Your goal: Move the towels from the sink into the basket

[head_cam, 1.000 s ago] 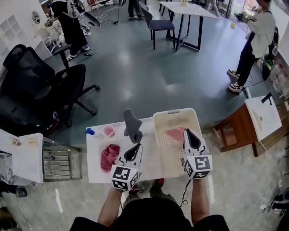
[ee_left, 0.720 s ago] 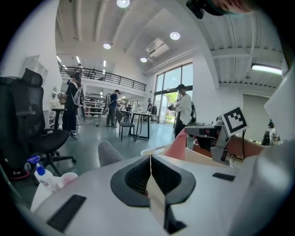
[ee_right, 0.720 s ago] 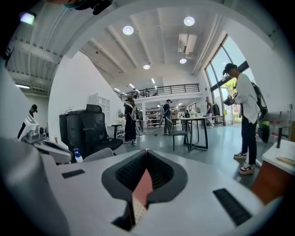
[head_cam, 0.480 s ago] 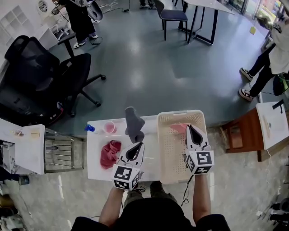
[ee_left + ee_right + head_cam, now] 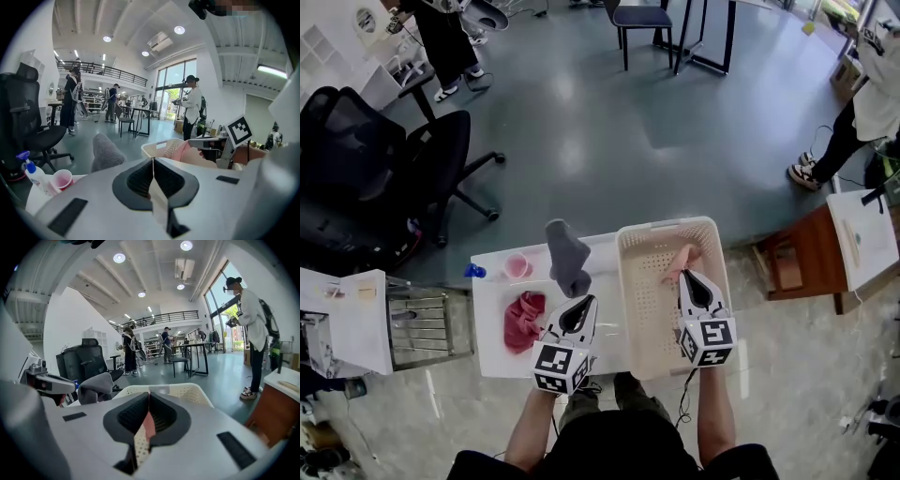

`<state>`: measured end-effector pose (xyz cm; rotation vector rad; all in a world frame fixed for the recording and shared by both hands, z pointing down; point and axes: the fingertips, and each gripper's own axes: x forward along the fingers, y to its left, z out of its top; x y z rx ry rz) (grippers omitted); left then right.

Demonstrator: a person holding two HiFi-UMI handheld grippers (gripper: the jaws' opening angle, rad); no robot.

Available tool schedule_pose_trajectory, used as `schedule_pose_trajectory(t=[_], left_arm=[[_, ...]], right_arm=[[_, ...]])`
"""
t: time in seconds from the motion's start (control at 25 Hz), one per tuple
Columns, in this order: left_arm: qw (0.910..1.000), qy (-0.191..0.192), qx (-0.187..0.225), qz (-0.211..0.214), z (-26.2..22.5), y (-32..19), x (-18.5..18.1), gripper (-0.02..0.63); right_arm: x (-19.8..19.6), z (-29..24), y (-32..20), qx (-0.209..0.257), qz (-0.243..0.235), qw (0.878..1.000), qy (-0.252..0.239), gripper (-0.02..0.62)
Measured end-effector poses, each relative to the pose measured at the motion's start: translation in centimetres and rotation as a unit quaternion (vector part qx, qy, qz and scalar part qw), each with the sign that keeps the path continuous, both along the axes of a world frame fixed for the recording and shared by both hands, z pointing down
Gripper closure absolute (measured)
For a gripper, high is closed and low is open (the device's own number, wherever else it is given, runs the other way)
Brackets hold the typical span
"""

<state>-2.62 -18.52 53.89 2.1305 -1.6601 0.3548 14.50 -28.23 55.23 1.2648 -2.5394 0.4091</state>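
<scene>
A cream plastic basket [image 5: 625, 281] stands on the right half of the white table. My right gripper [image 5: 692, 279] hangs over it, shut on a pale pink towel [image 5: 682, 261] that dangles from its tip; a pink strip shows between the jaws [image 5: 147, 425]. A dark red towel [image 5: 525, 319] lies crumpled in the sink [image 5: 497, 309] on the left. A grey towel [image 5: 567, 255] stands upright between sink and basket, just beyond my left gripper [image 5: 579, 307]. That gripper is shut with nothing seen between its jaws.
A pink cup [image 5: 517, 266] and a blue-topped spray bottle [image 5: 473, 272] stand at the table's far left corner. A wire rack [image 5: 431, 323] sits left of the table, black office chairs [image 5: 384, 178] beyond it, and a brown wooden table [image 5: 797, 262] to the right.
The pink towel at the right gripper's tip looks narrower and more bunched than a second ago. The head view has shifted. The left gripper has kept its place beside the grey towel.
</scene>
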Motion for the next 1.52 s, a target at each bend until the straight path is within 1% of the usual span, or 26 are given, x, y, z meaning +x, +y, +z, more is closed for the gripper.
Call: schedule_pose_trajectory(t=[0.2, 0.48, 0.76, 0.88, 0.92, 1.0, 1.12, 1.52], left_arm=[[0.9998, 0.006, -0.004, 0.019, 0.5, 0.2, 0.6, 0.594], [0.9991, 0.009, -0.014, 0.039, 1.5, 0.8, 1.5, 0.594], [0.9989, 0.012, -0.015, 0.042, 1.8, 1.2, 1.6, 0.594], [0.9990, 0.012, -0.014, 0.040, 1.6, 1.5, 1.4, 0.594], [0.9991, 0.012, -0.013, 0.039, 1.6, 1.6, 1.4, 0.594], [0.9991, 0.012, -0.011, 0.039, 1.4, 1.7, 1.4, 0.594], [0.9991, 0.011, -0.006, 0.039, 1.0, 1.9, 1.4, 0.594], [0.9991, 0.009, 0.016, 0.038, -0.9, 3.4, 0.7, 0.594]], right_arm=[[0.8, 1.1, 1.5, -0.020, 0.018, 1.000, 0.009, 0.560], [1.3, 3.7, 3.0, -0.061, 0.028, 0.997, 0.029, 0.560], [1.6, 3.2, 2.9, -0.054, 0.036, 0.998, 0.028, 0.560], [1.6, 2.8, 3.2, -0.050, 0.034, 0.998, 0.017, 0.557], [1.6, 2.6, 3.3, -0.047, 0.033, 0.998, 0.012, 0.550], [1.4, 2.2, 3.5, -0.042, 0.028, 0.999, 0.005, 0.413], [1.4, 1.5, 3.7, -0.030, 0.029, 0.999, 0.002, 0.394], [0.9, -1.5, 5.4, 0.002, 0.028, 1.000, -0.001, 0.394]])
